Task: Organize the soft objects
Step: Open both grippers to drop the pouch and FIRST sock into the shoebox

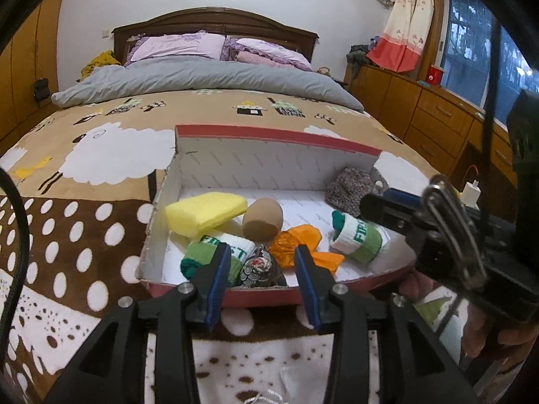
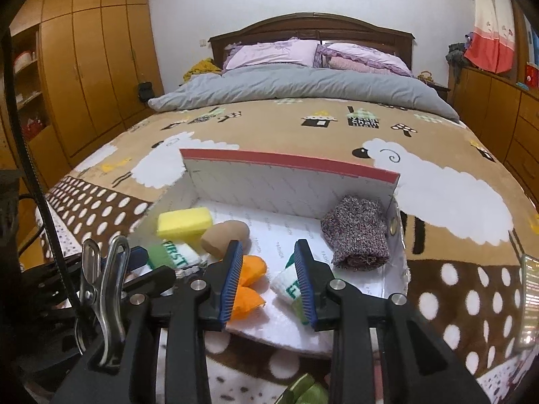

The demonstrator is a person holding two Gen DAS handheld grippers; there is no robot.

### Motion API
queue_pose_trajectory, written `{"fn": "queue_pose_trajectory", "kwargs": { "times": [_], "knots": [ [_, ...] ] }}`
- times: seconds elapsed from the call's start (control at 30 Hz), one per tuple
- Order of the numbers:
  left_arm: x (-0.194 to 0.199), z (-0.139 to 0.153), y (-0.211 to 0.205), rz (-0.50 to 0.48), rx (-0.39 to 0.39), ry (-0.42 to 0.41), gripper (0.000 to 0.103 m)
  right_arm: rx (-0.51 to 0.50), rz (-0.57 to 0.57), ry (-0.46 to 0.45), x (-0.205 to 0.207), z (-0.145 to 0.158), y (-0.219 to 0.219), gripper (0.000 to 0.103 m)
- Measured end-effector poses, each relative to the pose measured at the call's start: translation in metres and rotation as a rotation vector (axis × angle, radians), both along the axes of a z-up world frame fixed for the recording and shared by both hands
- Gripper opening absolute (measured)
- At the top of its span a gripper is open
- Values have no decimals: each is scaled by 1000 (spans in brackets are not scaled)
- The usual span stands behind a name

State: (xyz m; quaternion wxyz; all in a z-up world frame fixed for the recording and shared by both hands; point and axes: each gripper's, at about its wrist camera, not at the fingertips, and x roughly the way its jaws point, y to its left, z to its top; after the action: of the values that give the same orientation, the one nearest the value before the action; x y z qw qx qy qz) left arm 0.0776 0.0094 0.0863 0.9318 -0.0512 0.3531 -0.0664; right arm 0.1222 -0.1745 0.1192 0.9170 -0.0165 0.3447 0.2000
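Nearest the lens in the left wrist view: left tool (image 1: 262, 269), low centre, blue pads (image 1: 219, 279) apart by a moderate gap and pressing on nothing, tips hanging over the near wall of the box (image 1: 235, 298). Seen through that gap: a dark patterned pouch (image 1: 261, 269) lying in the box against the near wall. Just left of it, partly behind the left pad, a green-and-white sock roll (image 1: 215, 252); just right of it, orange cloth (image 1: 299, 240). Further right, a second sock roll (image 1: 358, 240), lying on the box floor. Behind these, left of centre, a yellow sponge (image 1: 205, 212), with a brown egg-shaped thing (image 1: 262, 219) touching its right end. At the far right corner of the box, a speckled knit bundle (image 1: 350, 192). Entering from the right edge, the right tool (image 1: 377, 207), reaching over the box's right side, with a metal clip (image 1: 451, 229) behind it. Same box (image 2: 293, 161) in the right wrist view, resting on a bed (image 2: 454, 195) with a sheep-print blanket. Low centre there, the right tool (image 2: 269, 271), pads moderately apart and closed on nothing; orange cloth (image 2: 251, 282) beside its left pad, a sock roll (image 2: 286, 284) beside and partly behind its right pad. Knit bundle (image 2: 357, 235) at right of the box, sponge (image 2: 183, 224) and egg shape (image 2: 225, 235) at left. No earlier view to compare.
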Motion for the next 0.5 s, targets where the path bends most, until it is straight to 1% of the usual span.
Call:
{"fn": "queue_pose_trajectory", "kwargs": {
  "times": [0.13,0.33,0.5],
  "knots": [
    [-11,7,2,-3,4,-1,43,-2,10,17,-12,8,-2,33],
    [-26,11,5,-15,-9,18,43,11,26,61,-30,9,-7,33],
    [-37,13,7,-23,-25,31,43,20,23,77,-47,9,-14,33]
  ]
}}
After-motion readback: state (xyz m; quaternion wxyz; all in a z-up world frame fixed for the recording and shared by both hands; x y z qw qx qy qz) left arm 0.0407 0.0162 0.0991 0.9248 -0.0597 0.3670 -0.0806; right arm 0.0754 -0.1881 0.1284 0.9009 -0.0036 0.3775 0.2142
